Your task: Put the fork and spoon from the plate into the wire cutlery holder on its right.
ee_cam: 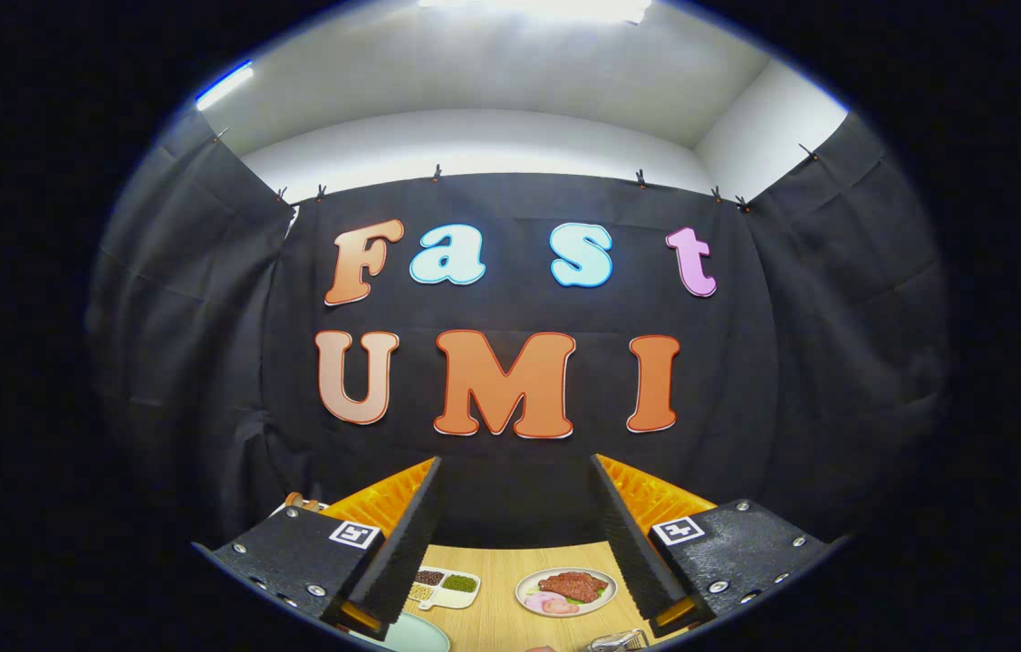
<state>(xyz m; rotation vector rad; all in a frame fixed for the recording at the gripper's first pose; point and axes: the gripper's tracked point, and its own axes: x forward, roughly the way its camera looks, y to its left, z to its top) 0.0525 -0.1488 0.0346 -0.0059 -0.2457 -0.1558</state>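
My gripper (pixel 515 459) is held high above the wooden table (pixel 496 598) and is open, with nothing between its two black-padded fingers (pixel 406 534). Low down, by the base of the left finger, the rim of a pale green plate (pixel 409 637) peeks in. Right of it, near the base of the right finger, is the top of the wire cutlery holder (pixel 619 641). Both lie well below the fingers and are largely cut off.
Farther back on the table, between the fingers, a white divided tray (pixel 442 584) holds beans and grains. To its right is a round plate of meat slices (pixel 566 590). The black cloth wall rises just behind the table.
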